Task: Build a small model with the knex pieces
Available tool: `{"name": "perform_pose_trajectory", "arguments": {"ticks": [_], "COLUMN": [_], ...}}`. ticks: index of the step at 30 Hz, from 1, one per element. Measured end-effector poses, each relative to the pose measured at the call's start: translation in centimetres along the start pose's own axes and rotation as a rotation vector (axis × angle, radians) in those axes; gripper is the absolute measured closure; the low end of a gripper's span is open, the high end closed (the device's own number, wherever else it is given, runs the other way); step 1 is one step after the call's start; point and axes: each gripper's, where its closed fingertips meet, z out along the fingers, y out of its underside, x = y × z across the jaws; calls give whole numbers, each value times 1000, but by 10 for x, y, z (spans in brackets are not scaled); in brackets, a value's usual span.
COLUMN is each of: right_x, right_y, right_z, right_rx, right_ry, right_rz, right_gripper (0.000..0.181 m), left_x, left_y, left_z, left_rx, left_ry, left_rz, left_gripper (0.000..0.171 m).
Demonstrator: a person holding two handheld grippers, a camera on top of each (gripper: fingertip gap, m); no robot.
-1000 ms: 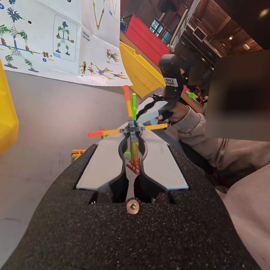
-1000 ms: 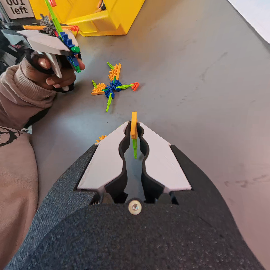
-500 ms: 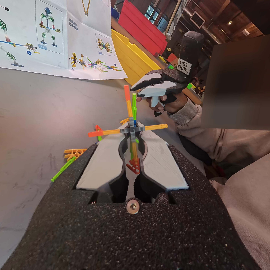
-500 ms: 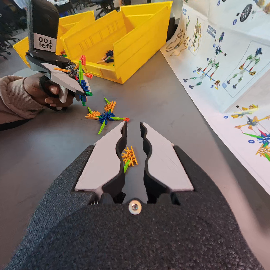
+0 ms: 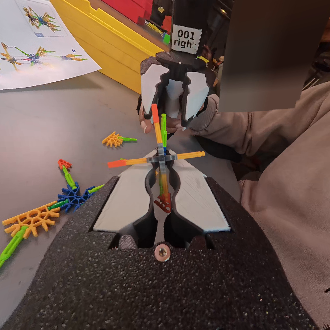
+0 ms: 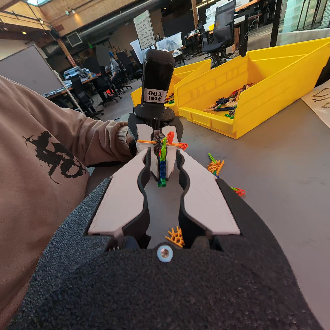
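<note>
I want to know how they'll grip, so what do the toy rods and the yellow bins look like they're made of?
The toy assembly clamped in the left hand-held gripper looks like hard moulded plastic: saturated colours, slight gloss, crisp snap-fit ends. The yellow bin also looks like rigid plastic, smooth and faintly shiny, with moulded ribs.

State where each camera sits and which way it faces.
Left wrist view: sits on the left gripper, shut on a rod-and-connector assembly, facing the open right gripper, the person's sleeve and the table.
Right wrist view: sits on the open right gripper, facing the left gripper, sleeve and yellow bins.
Shared: both grippers, assembly, table.
</note>
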Motion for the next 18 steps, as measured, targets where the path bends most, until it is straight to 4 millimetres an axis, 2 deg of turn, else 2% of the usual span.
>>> {"name": "perform_pose_trajectory", "arguments": {"ticks": [3, 5, 7, 12, 16, 18], "right_x": [-6, -11, -9, -1, 4, 3], "right_y": [9, 14, 15, 4, 6, 8], "right_z": [10, 13, 12, 3, -1, 0], "right_rx": [-46, -73, -79, -7, 5, 5], "right_ry": [-19, -34, -19, 4, -8, -15], "right_rz": [-9, -27, -46, -8, 57, 72], "right_gripper": [152, 172, 177, 177, 177, 177], "left_x": [6, 8, 6, -1, -4, -4], "left_y": [12, 17, 17, -1, -21, -23], "left_z": [8, 10, 9, -4, -16, -19], "left_rx": [-79, -111, -110, 4, 129, 145], "left_ry": [4, 6, 2, 6, 31, 36], "left_rz": [44, 52, 39, -29, -81, -86], "left_gripper": [166, 165, 166, 164, 162, 162]}}
